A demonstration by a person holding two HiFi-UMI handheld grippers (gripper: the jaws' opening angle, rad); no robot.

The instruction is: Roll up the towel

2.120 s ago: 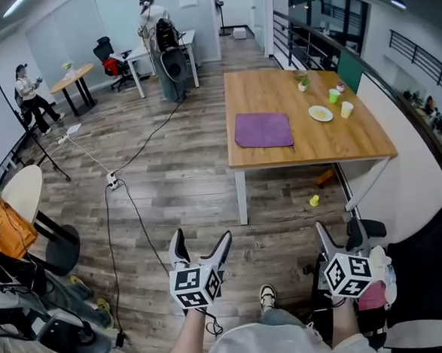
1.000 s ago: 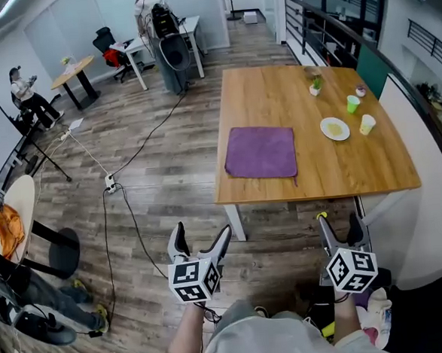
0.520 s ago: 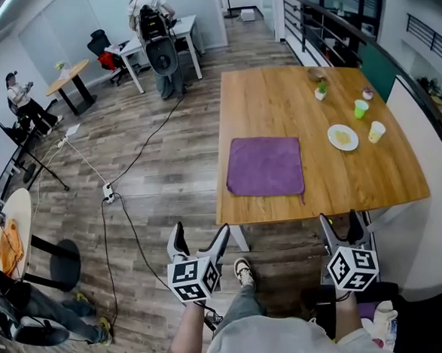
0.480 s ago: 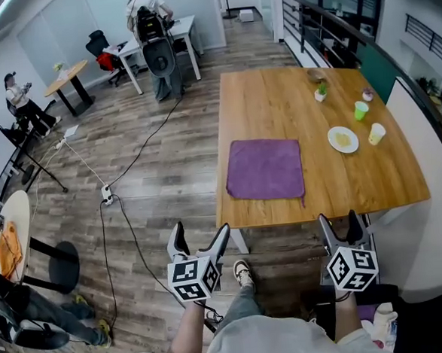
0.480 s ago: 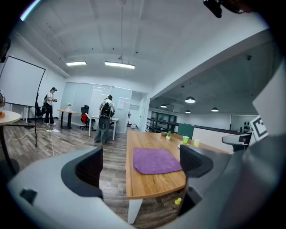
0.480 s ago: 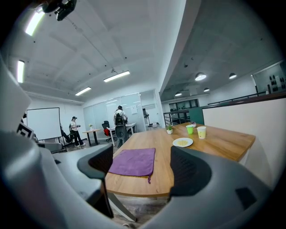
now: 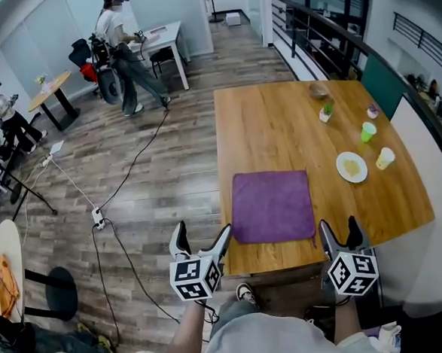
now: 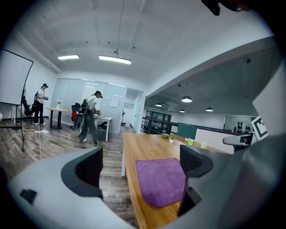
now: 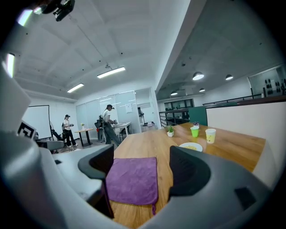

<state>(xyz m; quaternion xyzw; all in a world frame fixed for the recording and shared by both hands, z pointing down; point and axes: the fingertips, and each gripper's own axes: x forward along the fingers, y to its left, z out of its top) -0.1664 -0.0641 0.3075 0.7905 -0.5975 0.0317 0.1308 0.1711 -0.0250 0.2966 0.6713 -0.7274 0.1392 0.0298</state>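
- The purple towel [image 7: 272, 205] is seen spread flat and unrolled on the near part of the wooden table [image 7: 278, 123], with its near edge close to the table's near edge.
- The left gripper [image 7: 202, 235] is held just off the table's near left corner. Its jaws are spread wide and nothing is caught between the pads.
- In the left gripper view, the towel [image 8: 161, 181] is framed ahead between those open jaws and is not touched.
- The right gripper [image 7: 338, 228] is held at the table's near edge, just right of the towel's near right corner. Its jaws are parted too, and nothing is gripped.
- In the right gripper view, the towel [image 9: 132, 179] is again seen lying ahead, clear of both pads.
- Right of the towel, a plate [image 7: 351, 167] and a pale yellow cup [image 7: 386, 157] are set side by side. A green cup [image 7: 367, 131] and a small potted plant [image 7: 326, 112] are placed farther back.
- At the far left of the room, a person [image 7: 122, 54] is caught mid-stride beside a white desk.
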